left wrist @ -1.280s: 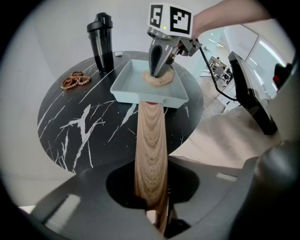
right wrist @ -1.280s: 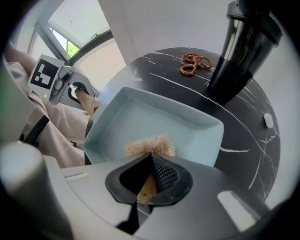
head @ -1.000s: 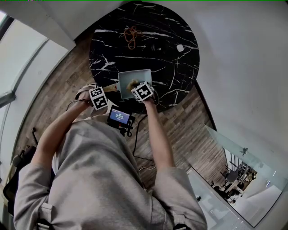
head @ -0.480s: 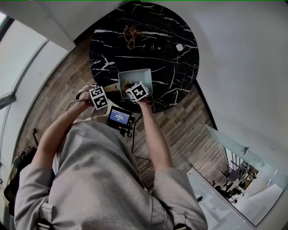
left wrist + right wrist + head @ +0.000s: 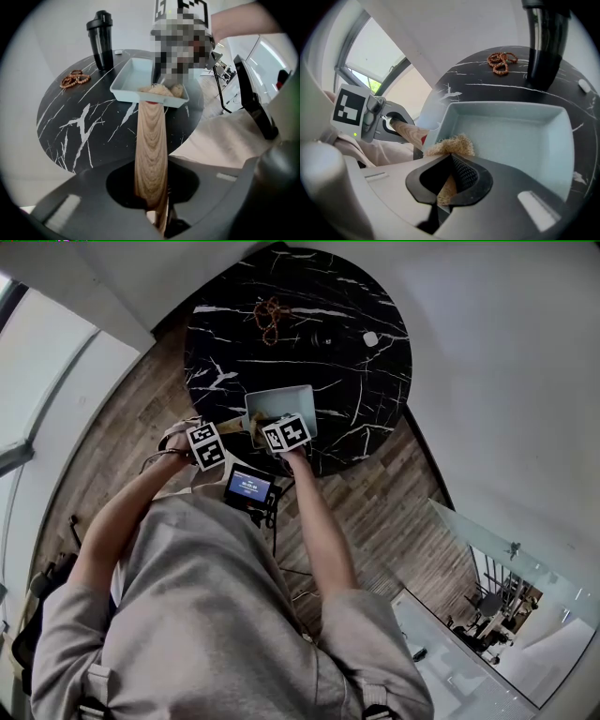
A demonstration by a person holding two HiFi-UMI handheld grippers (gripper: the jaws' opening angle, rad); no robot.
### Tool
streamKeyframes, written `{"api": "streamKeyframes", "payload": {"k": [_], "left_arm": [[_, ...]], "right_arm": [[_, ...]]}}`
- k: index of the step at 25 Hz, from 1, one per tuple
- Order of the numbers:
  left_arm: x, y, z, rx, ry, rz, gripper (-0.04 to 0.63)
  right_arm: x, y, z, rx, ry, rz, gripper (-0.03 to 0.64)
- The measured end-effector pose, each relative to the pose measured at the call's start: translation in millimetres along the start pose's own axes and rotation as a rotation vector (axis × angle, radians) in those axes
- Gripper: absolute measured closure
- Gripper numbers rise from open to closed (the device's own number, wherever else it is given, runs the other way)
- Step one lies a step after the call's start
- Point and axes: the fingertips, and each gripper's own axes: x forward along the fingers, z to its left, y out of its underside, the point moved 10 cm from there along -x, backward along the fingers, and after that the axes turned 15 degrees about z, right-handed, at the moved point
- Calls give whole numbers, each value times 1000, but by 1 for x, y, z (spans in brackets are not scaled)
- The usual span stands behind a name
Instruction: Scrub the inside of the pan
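Pan scrub under way at the tabletop's near edge.

The pan (image 5: 281,401) is seen at the near edge of the tabletop (image 5: 361,296), its wooden handle (image 5: 151,140) clamped between the left gripper's (image 5: 154,206) jaws. A tan scrub pad (image 5: 451,145) is pinched in the right gripper's (image 5: 450,183) closed jaws and pressed against the pan's near wall, beside the handle. Scrubbing is judged part done; the far floor and walls are probably left. Both grippers are angled steeply down, side by side.
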Motion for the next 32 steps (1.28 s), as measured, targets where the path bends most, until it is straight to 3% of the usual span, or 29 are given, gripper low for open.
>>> {"api": "streamKeyframes", "payload": {"k": [3, 6, 8, 11, 16, 21, 24, 32], "left_arm": [[0, -1, 0, 1, 8, 7, 544], [-2, -1, 1, 5, 14, 18, 543], [-2, -2, 1, 10, 14, 19, 545], [-1, -1, 2, 14, 15, 18, 545], [-2, -2, 1, 17, 21, 21, 545], [-2, -5, 2, 27, 26, 39, 545], [-3, -3, 1, 28, 24, 35, 546], [-2, -2, 1, 30, 17, 30, 546]], "right_arm": [[-7, 4, -1, 37, -157, -70, 597], [-26, 5, -1, 106, -364, -252, 597], [-42, 9, -7, 124, -371, -340, 597], [-63, 16, -23, 92, -222, -364, 597], [-83, 26, -60, 32, 141, -265, 597], [-78, 26, -87, 77, 351, -203, 597], [-67, 20, -88, 51, 426, -155, 597], [-48, 5, -78, -8, 485, -62, 597]]}}
